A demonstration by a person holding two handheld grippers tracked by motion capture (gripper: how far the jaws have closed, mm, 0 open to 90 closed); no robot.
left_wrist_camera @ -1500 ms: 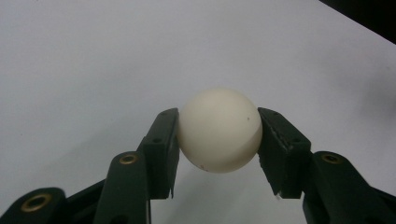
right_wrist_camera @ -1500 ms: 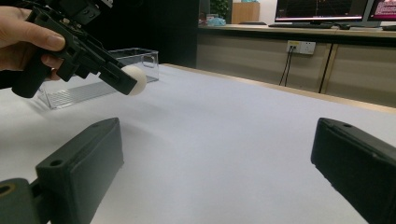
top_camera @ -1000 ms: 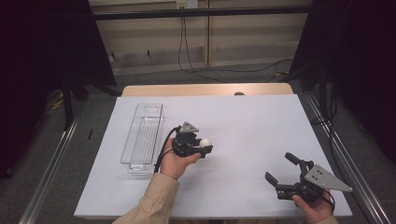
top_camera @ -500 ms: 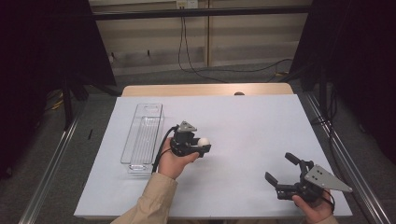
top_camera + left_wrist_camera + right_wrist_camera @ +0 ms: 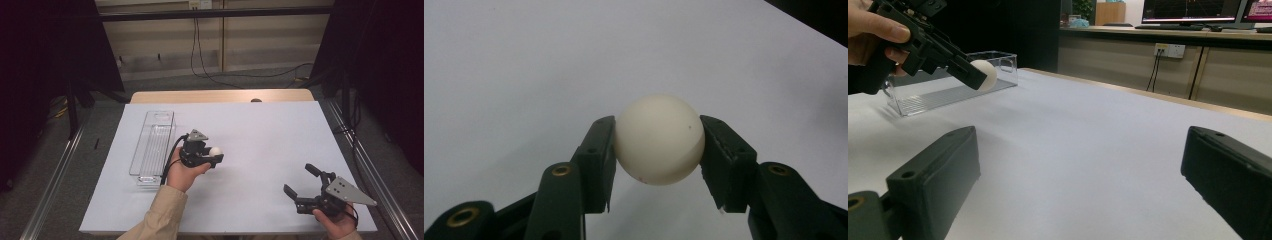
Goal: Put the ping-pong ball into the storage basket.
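A white ball (image 5: 659,139) sits pinched between the two black jaws of my left gripper (image 5: 215,154), held above the white table sheet (image 5: 260,135) just right of a clear plastic tray (image 5: 153,142). In the right gripper view the same ball (image 5: 984,74) shows at the tip of that left gripper (image 5: 979,76), in front of the clear tray (image 5: 943,85). My right gripper (image 5: 301,181) rests low near the table's front right corner, jaws spread wide with nothing between them.
The clear tray lies lengthwise at the left of the sheet with nothing in it. A wooden table edge (image 5: 220,96) runs along the back. Metal rails (image 5: 370,170) flank both sides. Desks with monitors (image 5: 1193,10) stand far behind.
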